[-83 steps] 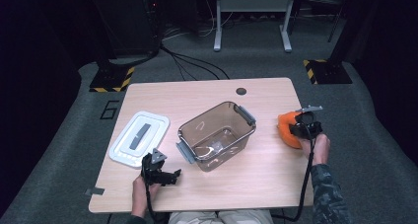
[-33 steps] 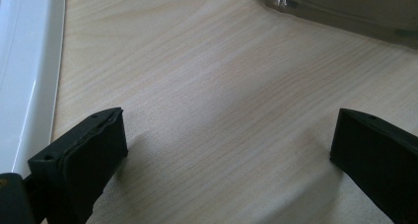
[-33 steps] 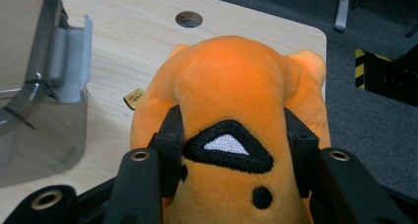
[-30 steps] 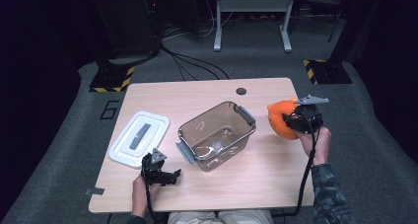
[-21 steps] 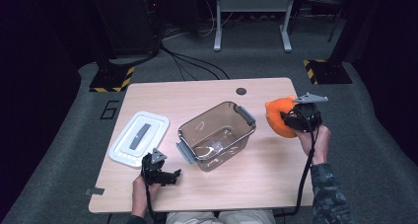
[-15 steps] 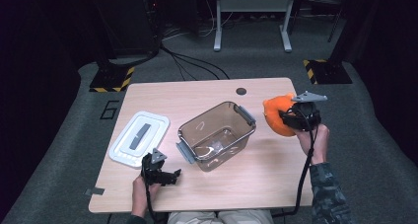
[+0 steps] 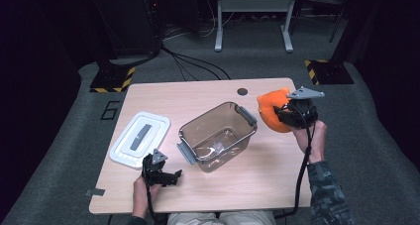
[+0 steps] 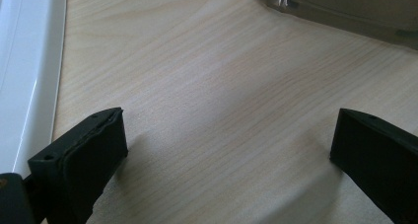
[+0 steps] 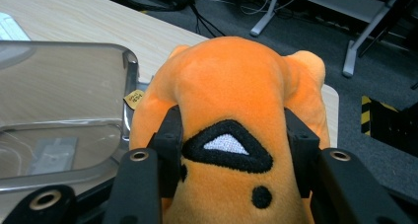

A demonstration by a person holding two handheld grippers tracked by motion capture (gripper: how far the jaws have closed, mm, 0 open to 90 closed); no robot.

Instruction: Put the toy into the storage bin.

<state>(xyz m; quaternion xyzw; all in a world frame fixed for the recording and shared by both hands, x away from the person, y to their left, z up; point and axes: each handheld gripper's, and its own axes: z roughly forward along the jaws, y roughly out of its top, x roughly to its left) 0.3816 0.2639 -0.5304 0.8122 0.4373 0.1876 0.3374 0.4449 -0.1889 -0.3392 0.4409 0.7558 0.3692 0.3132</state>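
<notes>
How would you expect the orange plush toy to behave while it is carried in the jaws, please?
The orange plush toy probably squashes easily: its fabric bulges around the right gripper, whose jaws pinch it. It looks light for its bulk, held clear of the wooden table. The fuzzy surface should resist slipping.

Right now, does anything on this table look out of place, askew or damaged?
Nothing looks damaged or spilled. The clear bin sits askew to the table edges, with its white lid off, lying flat beside it. The orange plush toy is pinched in the right gripper beside the bin. The left gripper rests open, with nothing between its jaws.
</notes>
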